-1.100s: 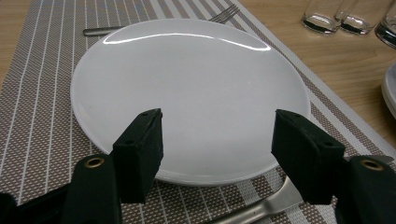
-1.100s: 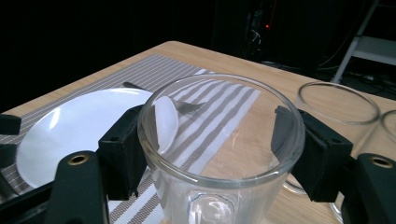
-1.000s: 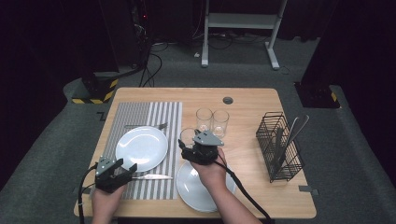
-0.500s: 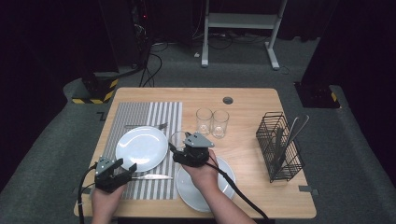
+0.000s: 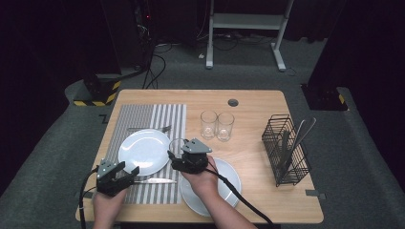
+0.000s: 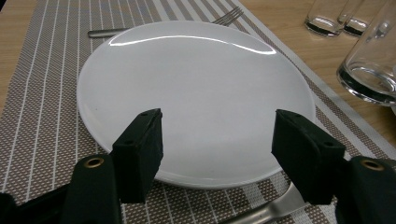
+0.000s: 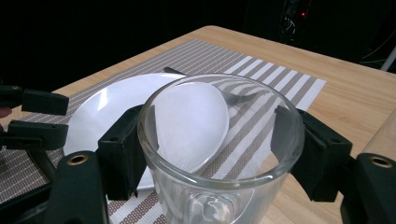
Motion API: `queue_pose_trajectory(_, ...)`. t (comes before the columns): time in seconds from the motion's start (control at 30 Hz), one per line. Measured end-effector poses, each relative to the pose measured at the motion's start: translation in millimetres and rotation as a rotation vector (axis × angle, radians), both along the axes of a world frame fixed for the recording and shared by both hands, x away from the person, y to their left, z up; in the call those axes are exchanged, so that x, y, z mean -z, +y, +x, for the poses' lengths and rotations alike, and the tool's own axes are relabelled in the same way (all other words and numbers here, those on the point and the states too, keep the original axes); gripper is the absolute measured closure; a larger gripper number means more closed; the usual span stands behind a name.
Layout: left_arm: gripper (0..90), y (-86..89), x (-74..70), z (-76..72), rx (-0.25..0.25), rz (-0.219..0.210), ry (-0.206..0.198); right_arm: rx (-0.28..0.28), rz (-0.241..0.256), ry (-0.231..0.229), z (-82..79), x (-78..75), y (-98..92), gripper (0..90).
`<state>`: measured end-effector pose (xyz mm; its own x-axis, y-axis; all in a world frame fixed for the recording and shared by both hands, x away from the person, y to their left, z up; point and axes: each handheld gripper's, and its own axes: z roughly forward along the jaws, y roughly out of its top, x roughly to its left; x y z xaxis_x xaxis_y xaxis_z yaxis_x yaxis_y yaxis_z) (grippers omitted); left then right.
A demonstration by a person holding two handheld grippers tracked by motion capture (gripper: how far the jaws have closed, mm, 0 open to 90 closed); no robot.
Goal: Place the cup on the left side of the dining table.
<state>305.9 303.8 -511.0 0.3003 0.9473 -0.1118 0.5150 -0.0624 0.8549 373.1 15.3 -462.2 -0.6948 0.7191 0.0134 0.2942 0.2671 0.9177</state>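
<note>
— Glass, clear and thin-walled, sits between my right tongs. Both pads lie against its sides just under the rim, so I have hold of it.

— Where is it, going by the plate on the mat?

— Just off that plate's right edge, at the border of the striped mat. From the high view I cannot tell whether it stands on the table or hangs a little above it.

— How will it handle?

— Light, I judge, but stiff, slick and breakable. The pads are soft, which helps. Squeeze too hard and it could crack; too lightly and it could slide down. Holding it across the widest part near the rim, as now, seems right, and I would keep it upright.

— And your left tongs?

— My left tongs are wide open and empty, low over the near rim of the plate. A knife lies just nearer than that rim, under the right pad.

— Anything close by to mind?

— Two more glasses stand beyond and right of the plate, a fork lies past its far rim, and a second plate lies to its right, under my right hand.
</note>
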Motion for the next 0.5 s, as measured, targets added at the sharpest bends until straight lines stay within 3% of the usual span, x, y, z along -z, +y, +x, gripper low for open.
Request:
queue_pose_trajectory(0.13, 34.0, 0.7, -0.8, -0.1, -0.004, -0.010, -0.001, -0.010, 0.018, 0.008, -0.8, 2.4, 1.6, 28.7)
queue_pose_trajectory(0.5, 33.9, -1.3, -0.9, 0.8, 0.003, -0.007, -0.002, -0.014, 0.011, 0.020, -3.9, 9.8, 6.4, 28.7)
